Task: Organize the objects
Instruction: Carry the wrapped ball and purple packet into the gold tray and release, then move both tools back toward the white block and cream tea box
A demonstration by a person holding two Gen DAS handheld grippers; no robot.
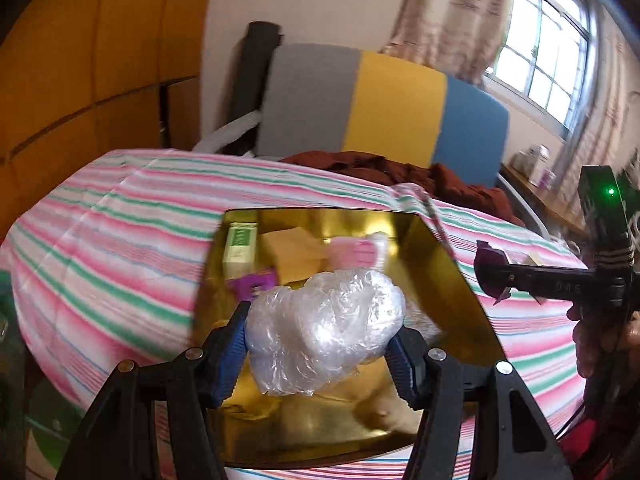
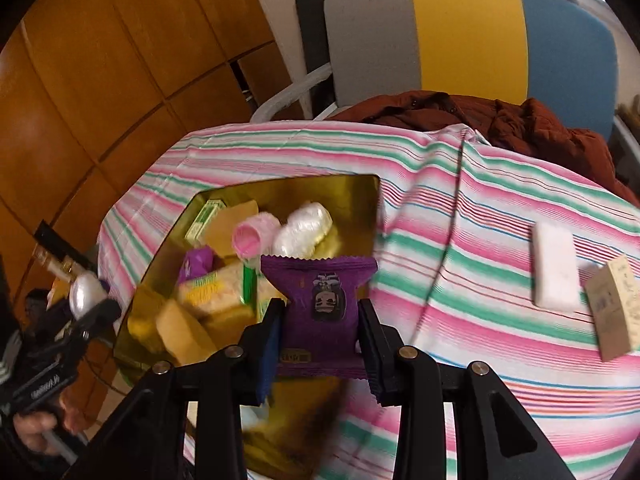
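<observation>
My left gripper [image 1: 320,340] is shut on a crumpled clear plastic bundle [image 1: 324,320], held above the near half of a shiny gold tray [image 1: 436,280]. My right gripper [image 2: 320,320] is shut on a purple snack packet [image 2: 320,304], upright over the tray's [image 2: 348,200] near right edge. The tray holds a green box [image 2: 204,216], a pink roll [image 2: 252,236], a white wrapped roll [image 2: 304,228], another purple packet [image 2: 196,264] and yellow-wrapped snacks [image 2: 212,296]. In the left wrist view, the right gripper [image 1: 494,276] shows at the right, with purple edges of the packet between its fingers.
A pink, green and white striped cloth [image 2: 460,216] covers the table. On it, right of the tray, lie a white bar [image 2: 554,264] and a tan box [image 2: 616,312]. A brown garment [image 2: 500,116] and a grey, yellow and blue chair [image 2: 468,36] stand behind.
</observation>
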